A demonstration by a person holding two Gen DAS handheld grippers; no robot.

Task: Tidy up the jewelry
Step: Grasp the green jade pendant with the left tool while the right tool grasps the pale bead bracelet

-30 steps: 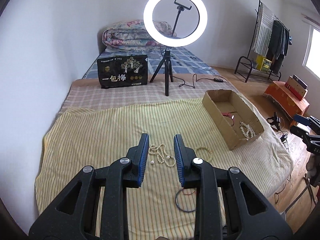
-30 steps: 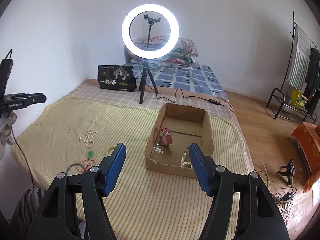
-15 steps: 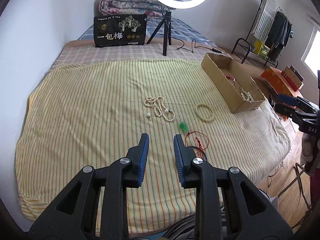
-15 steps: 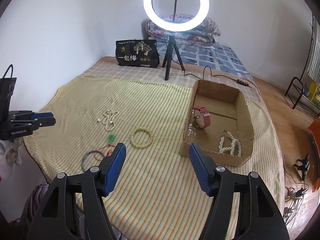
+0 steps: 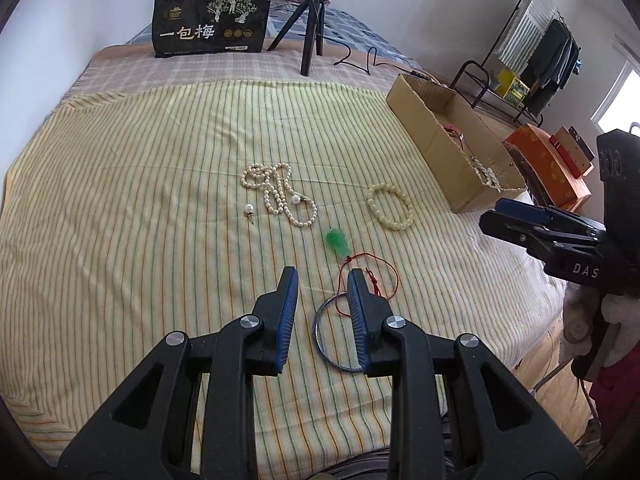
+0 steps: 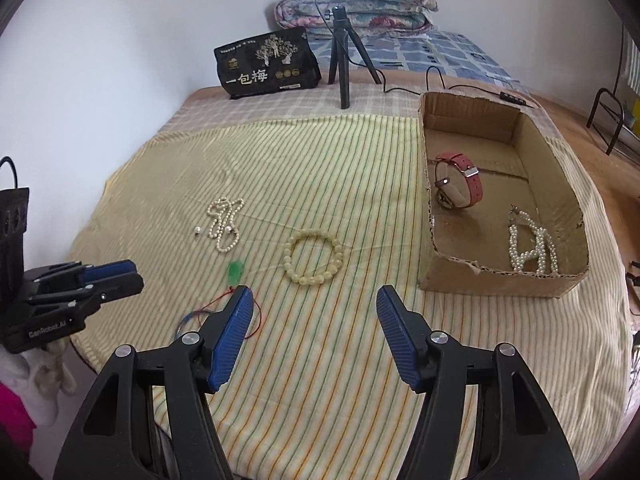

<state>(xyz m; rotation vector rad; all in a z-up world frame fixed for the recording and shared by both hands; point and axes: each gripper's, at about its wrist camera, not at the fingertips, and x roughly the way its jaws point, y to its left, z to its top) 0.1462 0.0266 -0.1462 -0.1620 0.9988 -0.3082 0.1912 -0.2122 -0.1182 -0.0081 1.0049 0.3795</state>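
My left claw (image 5: 322, 276) narrowly open, empty, my right claw (image 6: 314, 294) just narrowing, empty, cream bead bracelet (image 6: 314, 256) lying round on striped bedsheet (image 6: 360, 184).

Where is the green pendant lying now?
The green pendant lies on the striped cloth, between the pearl necklace and the red cord tied to it, just ahead of the left gripper.

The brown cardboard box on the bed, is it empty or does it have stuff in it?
Not empty. The open-topped brown cardboard box holds a pink-strapped watch and a white pearl strand; much of its floor is bare.
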